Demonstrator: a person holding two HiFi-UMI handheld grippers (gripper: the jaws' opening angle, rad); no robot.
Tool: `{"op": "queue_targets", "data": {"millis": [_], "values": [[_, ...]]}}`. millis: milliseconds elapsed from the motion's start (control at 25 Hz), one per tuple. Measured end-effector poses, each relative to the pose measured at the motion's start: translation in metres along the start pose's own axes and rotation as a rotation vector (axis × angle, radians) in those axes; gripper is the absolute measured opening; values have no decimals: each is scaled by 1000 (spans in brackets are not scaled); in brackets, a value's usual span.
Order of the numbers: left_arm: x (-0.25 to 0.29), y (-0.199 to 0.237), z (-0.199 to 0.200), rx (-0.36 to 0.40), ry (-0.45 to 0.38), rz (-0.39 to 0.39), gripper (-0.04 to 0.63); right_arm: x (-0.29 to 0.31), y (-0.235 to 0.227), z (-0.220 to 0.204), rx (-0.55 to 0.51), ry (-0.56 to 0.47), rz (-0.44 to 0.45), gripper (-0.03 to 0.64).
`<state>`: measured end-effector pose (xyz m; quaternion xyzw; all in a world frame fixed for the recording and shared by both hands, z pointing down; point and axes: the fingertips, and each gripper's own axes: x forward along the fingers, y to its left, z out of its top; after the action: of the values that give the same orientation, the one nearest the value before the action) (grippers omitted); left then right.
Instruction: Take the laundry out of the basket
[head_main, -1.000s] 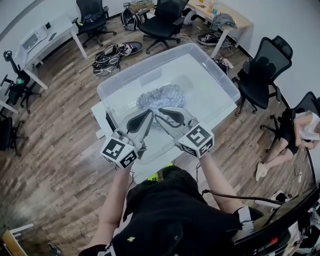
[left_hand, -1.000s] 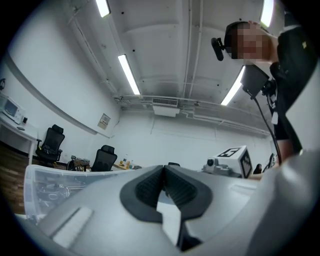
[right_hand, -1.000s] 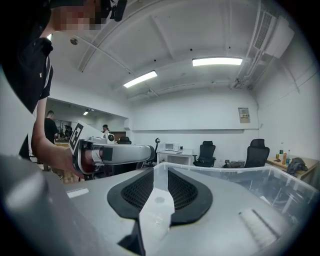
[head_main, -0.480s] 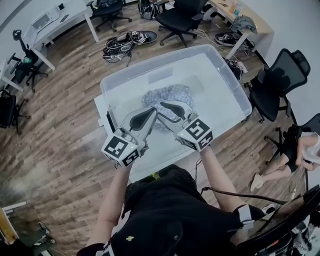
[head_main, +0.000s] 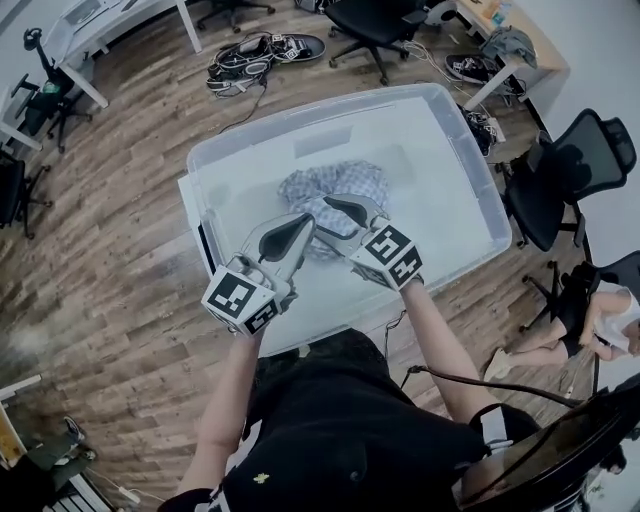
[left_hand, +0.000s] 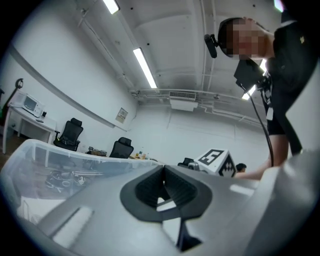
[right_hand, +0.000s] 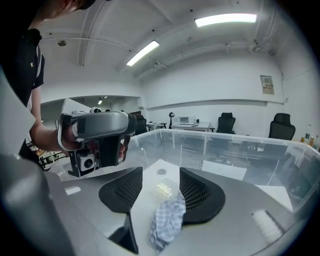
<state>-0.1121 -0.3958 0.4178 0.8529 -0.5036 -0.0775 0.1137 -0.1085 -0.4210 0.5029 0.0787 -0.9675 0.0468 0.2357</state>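
Note:
A blue-and-white checked cloth (head_main: 335, 185) lies crumpled on the floor of the clear plastic bin (head_main: 420, 190). My right gripper (head_main: 335, 207) points down over the cloth's near edge. In the right gripper view this gripper (right_hand: 160, 187) is open; its jaws have just been opening, and the cloth (right_hand: 167, 220) lies below the gap, untouched by the pads. My left gripper (head_main: 303, 226) hovers beside it over the bin's near left part. In its own view the left gripper (left_hand: 164, 186) is shut with nothing in it.
The bin stands on a white table (head_main: 193, 215). A small pale packet (right_hand: 162, 190) lies on the bin floor beyond the cloth. Office chairs (head_main: 570, 165), desks, and shoes and cables (head_main: 255, 55) ring the table on the wooden floor. A person (head_main: 600, 315) sits at the right.
Both grippers have moved forward and down into the bin, closer to the cloth. The right gripper's jaws stand wider apart than before.

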Motion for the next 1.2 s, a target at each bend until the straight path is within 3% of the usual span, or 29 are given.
{"op": "queue_targets", "data": {"millis": [320,560,1040,1200], "values": [[10,23,-29,-70,7,59,8,31,-29,-48,0,173,60,265],[9,35,-41,-92,23,105,8,63,-40,-101,-81,346,128,314],[4,49,-60,-132,64,157,8,103,-61,-174,-124,486,185,362],[1,54,-63,-138,71,172,8,111,-66,-204,-186,552,193,404]]}}
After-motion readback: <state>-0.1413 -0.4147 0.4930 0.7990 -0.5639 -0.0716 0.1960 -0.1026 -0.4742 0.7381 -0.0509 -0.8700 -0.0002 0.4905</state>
